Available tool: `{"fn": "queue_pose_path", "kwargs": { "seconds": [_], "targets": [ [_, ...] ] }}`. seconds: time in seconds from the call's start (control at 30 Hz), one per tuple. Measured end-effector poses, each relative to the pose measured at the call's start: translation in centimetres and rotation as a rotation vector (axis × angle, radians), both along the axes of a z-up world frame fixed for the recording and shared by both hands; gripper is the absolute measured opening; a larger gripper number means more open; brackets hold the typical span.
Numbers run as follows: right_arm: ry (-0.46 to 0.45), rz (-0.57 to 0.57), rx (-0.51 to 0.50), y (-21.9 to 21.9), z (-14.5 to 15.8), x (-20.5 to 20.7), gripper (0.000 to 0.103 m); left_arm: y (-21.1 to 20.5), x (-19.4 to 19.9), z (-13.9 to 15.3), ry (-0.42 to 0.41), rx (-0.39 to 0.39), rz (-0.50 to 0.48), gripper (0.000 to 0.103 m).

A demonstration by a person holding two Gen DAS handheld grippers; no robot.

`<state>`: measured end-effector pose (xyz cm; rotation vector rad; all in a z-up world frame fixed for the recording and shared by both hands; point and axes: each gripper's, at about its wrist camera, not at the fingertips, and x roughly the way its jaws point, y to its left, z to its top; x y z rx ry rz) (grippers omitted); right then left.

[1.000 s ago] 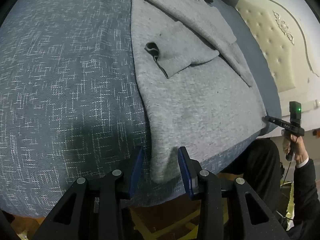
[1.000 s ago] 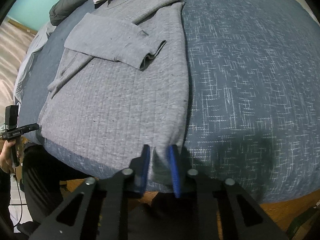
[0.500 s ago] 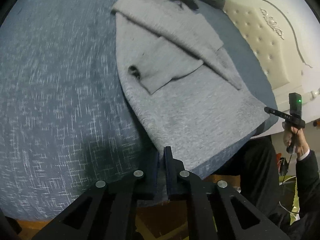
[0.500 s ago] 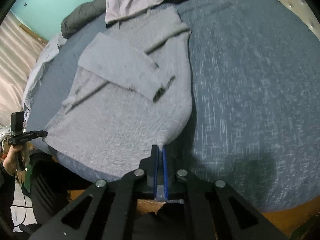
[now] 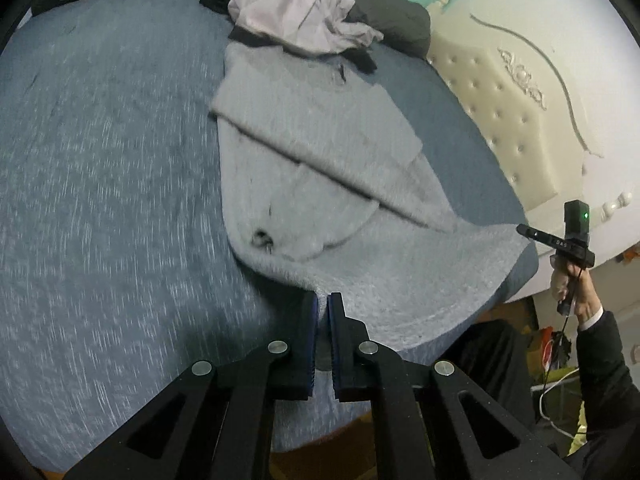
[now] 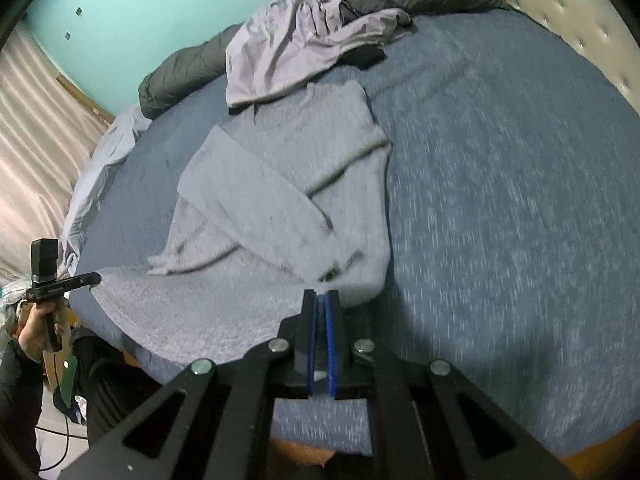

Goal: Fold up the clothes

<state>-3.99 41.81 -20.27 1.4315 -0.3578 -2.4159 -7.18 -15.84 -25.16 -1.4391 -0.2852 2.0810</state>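
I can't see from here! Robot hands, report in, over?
Left gripper and right gripper both shut on grey sweater hem corners. Hem lifted off blue bed. Crumpled lilac garment touching collar end.

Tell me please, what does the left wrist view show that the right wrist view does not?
Only the left wrist view shows the carved trim on the cream headboard and the right gripper from outside. Only the right wrist view shows the curtain and the left gripper from outside. Both show the grey sweater, its hem pinched in both grippers, and the crumpled lilac garment.
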Motion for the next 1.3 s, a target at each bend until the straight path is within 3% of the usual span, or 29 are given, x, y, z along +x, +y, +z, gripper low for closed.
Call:
{"fn": "queue_pose_path", "kwargs": {
  "seconds": [0.47, 0.5, 0.67, 0.87, 0.93, 1.0, 1.07, 1.23, 1.3],
  "targets": [
    [0.059, -0.051, 0.035, 0.6, 3.4, -12.4, 0.000, -1.5, -11.9, 2.7, 0.039, 0.044, 0.078, 0.005],
    [0.059, -0.056, 0.036, 0.7, 3.3, -13.3, 0.000, -1.6, -13.1, 2.7, 0.042, 0.042, 0.086, 0.000],
    [0.004, 0.034, 0.056, -0.8, 0.4, -16.0, 0.000, -1.8, -17.9, 1.8, 0.033, 0.036, 0.112, 0.000],
    [-0.097, 0.136, 0.062, -2.2, -4.9, -17.0, 0.002, -1.1, -19.1, -1.8, -0.016, 0.032, 0.049, 0.000],
    [-0.116, 0.163, 0.075, -2.8, -6.3, -16.3, 0.011, -0.7, -18.7, -3.3, -0.037, 0.020, 0.020, 0.000],
    [-0.134, 0.190, 0.088, -3.5, -7.8, -15.6, 0.031, -0.3, -18.1, -4.8, -0.050, -0.004, -0.005, 0.001],
    [-0.152, 0.217, 0.101, -4.1, -9.2, -15.0, 0.031, -0.2, -17.4, -6.1, -0.062, -0.007, -0.018, 0.002],
    [-0.150, 0.267, 0.126, -5.1, -10.4, -13.4, 0.035, -0.2, -16.1, -8.2, -0.086, -0.010, -0.042, 0.020],
    [-0.143, 0.270, 0.136, -5.1, -10.5, -13.1, 0.039, 0.0, -15.7, -8.9, -0.106, -0.020, -0.057, 0.022]
  ]
}}
